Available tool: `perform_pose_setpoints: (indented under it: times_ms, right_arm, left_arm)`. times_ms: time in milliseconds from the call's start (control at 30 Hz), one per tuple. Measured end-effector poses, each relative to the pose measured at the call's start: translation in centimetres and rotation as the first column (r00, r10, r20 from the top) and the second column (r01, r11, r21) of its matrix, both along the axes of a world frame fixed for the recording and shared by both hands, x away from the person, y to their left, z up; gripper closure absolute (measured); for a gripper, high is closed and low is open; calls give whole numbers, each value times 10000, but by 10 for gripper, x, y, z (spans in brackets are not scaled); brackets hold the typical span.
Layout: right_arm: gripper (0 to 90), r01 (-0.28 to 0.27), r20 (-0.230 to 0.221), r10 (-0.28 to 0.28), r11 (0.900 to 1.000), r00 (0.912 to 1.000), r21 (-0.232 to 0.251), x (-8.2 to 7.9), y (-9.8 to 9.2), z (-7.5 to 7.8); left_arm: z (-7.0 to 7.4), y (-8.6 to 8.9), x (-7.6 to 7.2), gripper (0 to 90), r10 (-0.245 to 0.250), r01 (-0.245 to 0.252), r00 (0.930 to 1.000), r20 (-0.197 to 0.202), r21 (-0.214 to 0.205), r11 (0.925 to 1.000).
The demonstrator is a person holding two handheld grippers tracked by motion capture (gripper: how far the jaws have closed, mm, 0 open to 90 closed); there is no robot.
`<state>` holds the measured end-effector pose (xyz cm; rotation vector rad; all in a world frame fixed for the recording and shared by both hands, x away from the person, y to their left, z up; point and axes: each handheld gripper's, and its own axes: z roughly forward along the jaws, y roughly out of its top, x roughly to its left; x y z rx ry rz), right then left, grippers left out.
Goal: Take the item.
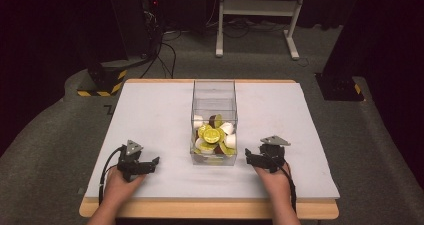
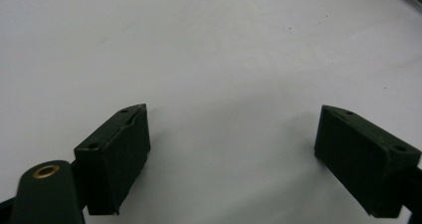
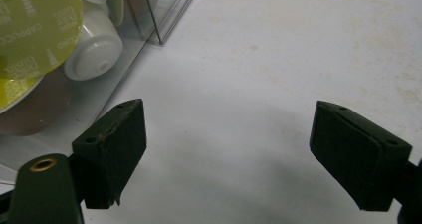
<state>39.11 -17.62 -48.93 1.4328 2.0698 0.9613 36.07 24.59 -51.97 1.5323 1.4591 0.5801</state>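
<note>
Both tongs gaping wide, holding nothing — left tongs (image 1: 150, 163) over bare surface (image 1: 150, 110), right tongs (image 1: 248, 156) beside the clear box (image 1: 214, 97) of capsules (image 1: 212, 134). Likely to nudge or tip that box — too close.

yellow-green capsules (image 1: 212, 133), white table (image 1: 150, 115)

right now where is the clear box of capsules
In the high view the clear box stands mid-table, between the left gripper and the right gripper, nearer the right one.

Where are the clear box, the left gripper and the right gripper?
clear box (image 1: 214, 92): high view, far wall.
left gripper (image 1: 150, 164): high view, between its jaw tips.
right gripper (image 1: 251, 156): high view, between its jaw tips.
</note>
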Motion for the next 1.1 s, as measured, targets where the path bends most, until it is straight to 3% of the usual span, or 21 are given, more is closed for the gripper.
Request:
perform_pose_setpoints:
  times_ms: [1100]
  right_arm:
    - [137, -220, 820, 233, 9996, 9964, -173, -14, 1, 26]
  left_arm:
    - [0, 0, 0, 144, 13, -13, 10000, 25, -28, 10000]
